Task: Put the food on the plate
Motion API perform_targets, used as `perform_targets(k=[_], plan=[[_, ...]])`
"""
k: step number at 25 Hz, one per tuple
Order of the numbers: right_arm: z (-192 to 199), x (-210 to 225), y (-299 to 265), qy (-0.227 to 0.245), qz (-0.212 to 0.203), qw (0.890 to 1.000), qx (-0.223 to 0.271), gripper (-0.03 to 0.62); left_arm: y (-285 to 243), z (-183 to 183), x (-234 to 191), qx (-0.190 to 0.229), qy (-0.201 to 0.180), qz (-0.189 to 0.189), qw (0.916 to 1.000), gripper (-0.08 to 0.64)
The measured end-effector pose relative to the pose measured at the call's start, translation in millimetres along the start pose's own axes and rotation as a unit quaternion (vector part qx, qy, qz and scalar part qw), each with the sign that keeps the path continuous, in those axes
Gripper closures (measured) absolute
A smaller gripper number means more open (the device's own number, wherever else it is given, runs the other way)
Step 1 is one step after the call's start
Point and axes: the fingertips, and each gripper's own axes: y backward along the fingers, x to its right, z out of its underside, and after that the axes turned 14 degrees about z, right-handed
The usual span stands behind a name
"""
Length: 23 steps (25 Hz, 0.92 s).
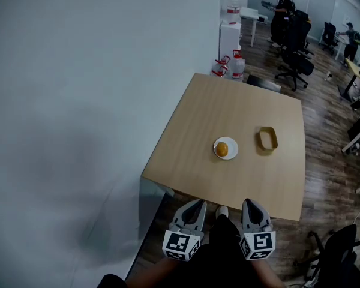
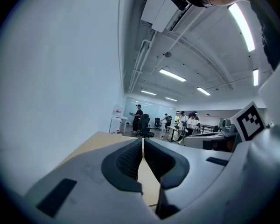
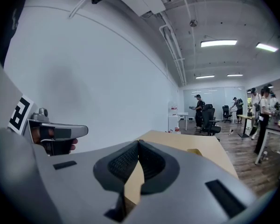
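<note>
An orange piece of food (image 1: 222, 149) lies on a small white plate (image 1: 233, 150) near the middle of the wooden table (image 1: 228, 107). To its right stands an empty yellow-brown tray (image 1: 260, 140), which also shows in the right gripper view (image 3: 194, 151). Both grippers hang side by side off the table's near edge, close to the person's body. My left gripper (image 1: 195, 204) (image 2: 143, 140) is shut, its pads together with nothing between them. My right gripper (image 1: 250, 203) (image 3: 138, 143) is shut too and holds nothing. The plate and food are hidden from both gripper views.
A white wall (image 1: 78, 101) runs along the table's left side. Behind the far edge stand water bottles (image 1: 235, 65) and a white cabinet (image 1: 230, 38). Office chairs (image 1: 297, 65) and people are farther back on the wooden floor.
</note>
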Motion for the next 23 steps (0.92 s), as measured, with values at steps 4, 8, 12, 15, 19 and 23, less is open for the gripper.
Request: perform_targets(k=[4,8,12,15,19,23], plan=[[-3.8,5.0,1.9,-0.002,0.005,1.0,0.002,0.532,-4.3,-2.4,1.3,0.003,0.014,0.005,0.9999,0.537],[-5.0,10.4,2.7,-0.005,0.009,1.0,0.001,0.532,-9.7,-6.2,4.8,0.011,0.035,0.017,0.9992,0.537],[-2.7,15.6,3.7,-0.003,0.011,1.0,0.0,0.532,-13.6,-6.7,9.5,0.01,0.021,0.017,0.9996,0.537],[1.5,16.4,0.2,-0.001,0.009,1.0,-0.003,0.532,-17.7,-6.4,13.0,0.004,-0.011,0.016,0.9998,0.537],[2.6,15.2,-5.9,0.002,0.0,1.0,-0.01,0.532,-26.2,-8.0,17.1,0.002,-0.001,0.023,0.9997,0.537],[-1.4,7.2,-8.0,0.004,-0.007,1.0,-0.013,0.532,-25.9,-11.1,13.3,0.002,0.016,0.022,0.9996,0.537]])
